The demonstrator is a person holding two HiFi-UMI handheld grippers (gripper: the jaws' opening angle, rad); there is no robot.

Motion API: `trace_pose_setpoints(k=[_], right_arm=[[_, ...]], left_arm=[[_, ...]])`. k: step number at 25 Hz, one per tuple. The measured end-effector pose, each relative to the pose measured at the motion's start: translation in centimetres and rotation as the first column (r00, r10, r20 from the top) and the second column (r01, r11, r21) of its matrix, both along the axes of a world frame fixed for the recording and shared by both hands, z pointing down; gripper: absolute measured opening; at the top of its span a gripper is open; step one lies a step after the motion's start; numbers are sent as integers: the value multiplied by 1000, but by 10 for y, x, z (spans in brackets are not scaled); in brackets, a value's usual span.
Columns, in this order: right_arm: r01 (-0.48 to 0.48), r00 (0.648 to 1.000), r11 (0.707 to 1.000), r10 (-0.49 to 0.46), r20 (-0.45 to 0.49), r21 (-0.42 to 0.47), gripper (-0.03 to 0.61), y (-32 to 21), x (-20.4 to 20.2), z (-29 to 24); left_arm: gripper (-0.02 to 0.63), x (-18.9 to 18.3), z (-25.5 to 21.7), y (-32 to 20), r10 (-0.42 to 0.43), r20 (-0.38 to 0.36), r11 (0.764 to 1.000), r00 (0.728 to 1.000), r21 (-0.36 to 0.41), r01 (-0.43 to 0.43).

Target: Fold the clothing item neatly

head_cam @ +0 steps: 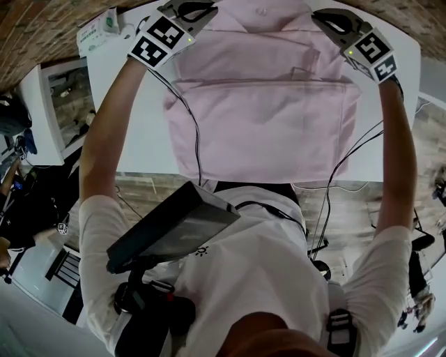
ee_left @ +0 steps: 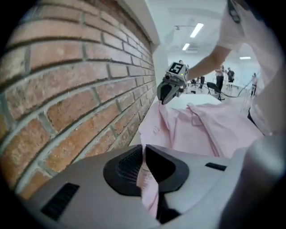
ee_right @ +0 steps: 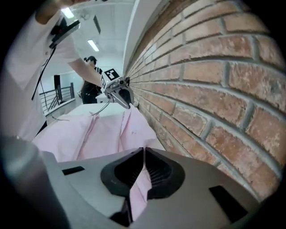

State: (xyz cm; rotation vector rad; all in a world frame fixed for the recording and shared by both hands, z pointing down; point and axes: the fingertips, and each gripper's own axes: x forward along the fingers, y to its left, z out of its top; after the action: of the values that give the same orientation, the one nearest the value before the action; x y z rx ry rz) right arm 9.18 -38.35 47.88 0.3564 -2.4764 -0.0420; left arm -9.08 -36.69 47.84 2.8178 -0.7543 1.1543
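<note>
A pale pink shirt [head_cam: 261,118] lies on the white table [head_cam: 139,132], its near hem at the front edge. My left gripper [head_cam: 182,12] is at the shirt's far left corner and my right gripper [head_cam: 327,17] at its far right corner, both lifted a little off the table. In the left gripper view the jaws [ee_left: 144,154] are shut on a fold of pink cloth, and the right gripper [ee_left: 166,89] shows across the shirt [ee_left: 210,129]. The right gripper view shows its own jaws [ee_right: 143,154] pinching pink fabric too, the left gripper [ee_right: 121,94] beyond.
A brick wall [ee_left: 67,89] runs close along the table's far side, just behind both grippers. A white packet with green print [head_cam: 97,29] sits at the far left corner. Black cables [head_cam: 334,174] trail over the shirt and table edge. A dark box [head_cam: 174,226] hangs at the person's chest.
</note>
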Motion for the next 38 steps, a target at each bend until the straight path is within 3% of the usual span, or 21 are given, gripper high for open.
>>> trace_pose_setpoints(k=[2,4,13,14,15,18,23,24,26,28,30,34,38], right_arm=[[22,999,998,-20,-30,60,20,19,0,2],[54,996,993,-47,-71,105,20,38,1,11],[92,982,993,-79,-169,71,23,99,22,58],[99,978,993,-85,-190,66,37,103,24,64],[102,974,993,-88,-207,59,80,106,26,67],[67,976,998,-61,-208,21,92,110,42,62],[-59,998,995,56,-42,-76,89,99,51,34],[-89,996,993,89,-1,-75,86,92,46,30],[-129,990,989,132,50,-70,8,78,24,28],[-115,991,989,122,64,-95,5,75,-6,34],[-71,996,989,76,36,-127,5,82,-31,45],[-23,996,988,9,-90,-153,5,96,-38,81],[-35,992,988,15,-129,-150,5,97,-34,99]], left_arm=[[26,2,1,23,27,65,995,998,95,-33],[26,4,10,48,39,103,989,994,137,-53],[28,9,70,122,66,243,982,968,157,-107],[58,7,76,125,64,251,984,966,147,-104],[100,6,80,127,58,244,987,968,134,-93],[115,6,68,133,15,160,995,987,92,-30],[117,18,32,124,-95,-65,995,993,3,96],[117,25,27,116,-119,-118,993,986,-25,117],[117,39,27,100,-156,-187,986,970,-89,141],[103,52,39,89,-162,-178,980,971,-144,137],[4,61,55,84,-153,-137,975,979,-182,127],[2,65,82,86,-140,-53,962,989,-245,123],[2,55,106,90,-140,27,952,990,-271,142]])
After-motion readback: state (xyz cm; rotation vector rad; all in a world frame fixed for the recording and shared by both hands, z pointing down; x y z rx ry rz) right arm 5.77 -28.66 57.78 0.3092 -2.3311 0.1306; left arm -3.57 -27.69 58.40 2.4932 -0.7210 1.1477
